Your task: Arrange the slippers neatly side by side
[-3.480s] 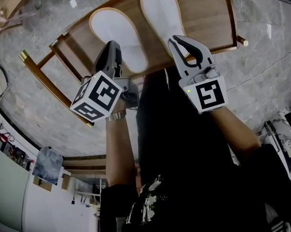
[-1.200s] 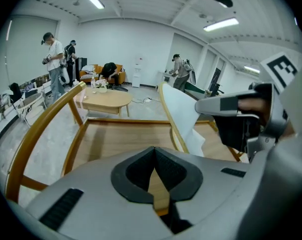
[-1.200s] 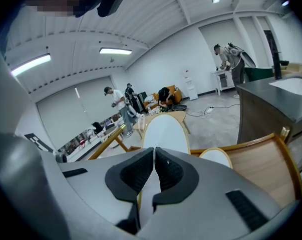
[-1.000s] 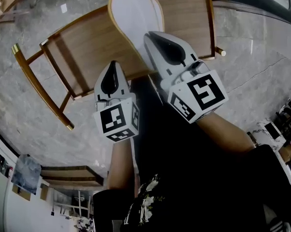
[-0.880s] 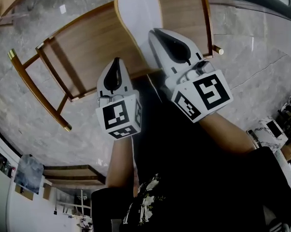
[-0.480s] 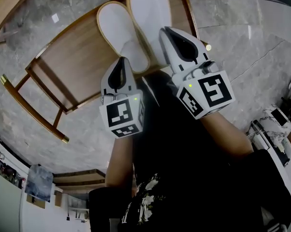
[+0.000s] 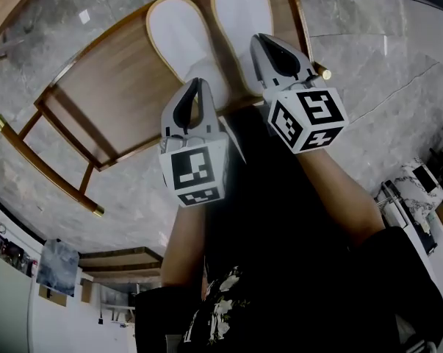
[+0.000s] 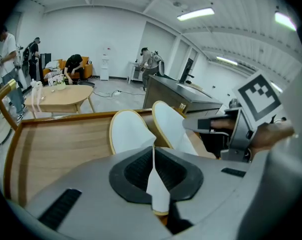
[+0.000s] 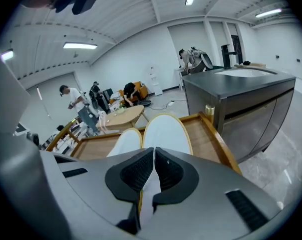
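Observation:
Two white slippers with tan rims lie side by side on a wooden table (image 7: 111, 79), toes pointing away from me. The left slipper (image 7: 178, 39) has its heel edge pinched in my left gripper (image 7: 194, 85), which is shut on it. My right gripper (image 7: 263, 43) is shut on the heel of the right slipper (image 7: 239, 12). In the left gripper view, white slipper fabric (image 8: 156, 184) runs between the pads of the left gripper (image 8: 153, 151), and the right gripper (image 8: 211, 125) shows at the right. The right gripper view has the right slipper (image 9: 167, 131) straight ahead and the left slipper (image 9: 124, 141) beside it.
The table has a raised wooden rim (image 9: 218, 136) and stands on a grey marble floor (image 7: 397, 72). A steel counter with a sink (image 9: 241, 84) is to the right. Farther back are a round wooden table (image 8: 65, 94) and several people.
The left slipper, mostly hidden behind the right one a second ago, now lies in full view at its left. Both grippers have shifted forward over the table's near edge.

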### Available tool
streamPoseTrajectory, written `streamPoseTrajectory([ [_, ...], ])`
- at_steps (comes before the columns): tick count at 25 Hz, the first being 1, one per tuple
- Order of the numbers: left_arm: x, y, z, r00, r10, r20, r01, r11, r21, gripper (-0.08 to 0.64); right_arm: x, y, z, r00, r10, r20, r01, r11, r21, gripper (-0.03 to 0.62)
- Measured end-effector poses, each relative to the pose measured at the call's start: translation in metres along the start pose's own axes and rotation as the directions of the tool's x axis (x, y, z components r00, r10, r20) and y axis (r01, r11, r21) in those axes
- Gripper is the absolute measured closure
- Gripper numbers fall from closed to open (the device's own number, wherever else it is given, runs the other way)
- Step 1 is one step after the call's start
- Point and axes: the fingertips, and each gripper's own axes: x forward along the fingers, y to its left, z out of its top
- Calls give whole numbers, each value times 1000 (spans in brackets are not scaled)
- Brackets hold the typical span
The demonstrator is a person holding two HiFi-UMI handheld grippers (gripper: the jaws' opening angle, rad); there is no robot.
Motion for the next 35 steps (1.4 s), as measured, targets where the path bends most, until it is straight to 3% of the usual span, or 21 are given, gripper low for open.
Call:
streamPoseTrajectory([
  [5, 6, 11, 4, 1000, 11, 3, -11, 1000, -16, 548, 15, -1, -9, 1000, -2, -23, 2, 1000, -9, 583],
  [7, 9, 13, 2, 1000, 4, -4, -4, 999, -33, 447, 18, -2, -13, 999, -1, -32, 0, 1000, -17, 583],
  [13, 25, 14, 13, 999, 47, 6, -46, 998, -45, 395, 22, -8, -18, 998, 14, -57, -17, 999, -40, 583],
  [16, 42, 14, 6, 998, 56, -28, -58, 996, -71, 362, 23, -11, -21, 998, 14, -63, -17, 999, -44, 583],
  [19, 51, 22, -5, 991, 105, -77, -111, 991, -73, 379, 24, -11, -22, 998, 19, -67, -22, 999, -48, 583],
  [21, 51, 26, -8, 987, 133, -90, -138, 989, -52, 450, 24, -8, -22, 997, 27, -66, -30, 998, -47, 583],
  [24, 47, 31, -8, 984, 150, -93, -152, 988, -15, 499, 23, -2, -21, 997, 43, -62, -45, 998, -39, 583],
  [35, 14, 65, -6, 977, 192, -93, -190, 981, 31, 523, 28, 36, -11, 995, 98, -32, -99, 995, -19, 583],
])
